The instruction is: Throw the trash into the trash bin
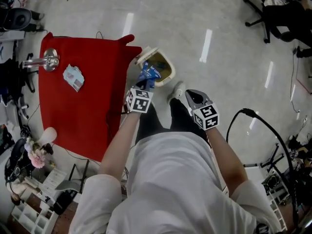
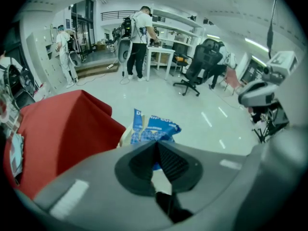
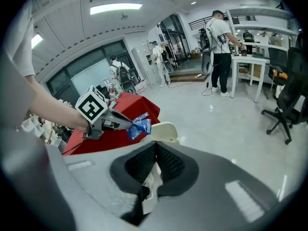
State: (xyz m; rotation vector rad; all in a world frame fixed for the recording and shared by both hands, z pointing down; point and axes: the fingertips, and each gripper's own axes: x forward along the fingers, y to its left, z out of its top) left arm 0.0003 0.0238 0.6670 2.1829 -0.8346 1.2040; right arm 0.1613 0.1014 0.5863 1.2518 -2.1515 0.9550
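Left tongs (image 2: 155, 144) are pinched tight on our blue packet (image 2: 153, 128), which hangs at the near edge of the cream trash bin (image 1: 147, 52) on the floor (image 1: 219, 33), just right of the red tabletop (image 1: 78, 111). Our right tongs (image 3: 154, 146) are closed with nothing between them, nearer us.

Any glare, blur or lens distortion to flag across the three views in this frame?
Head view: bright streaks of glare on the glossy floor; lighting otherwise even. Left gripper view: fisheye, black corners; the left gripper up close is soft, the blue packet fairly sharp. Right gripper view: same fisheye bend and dark corners; ceiling light blown out.
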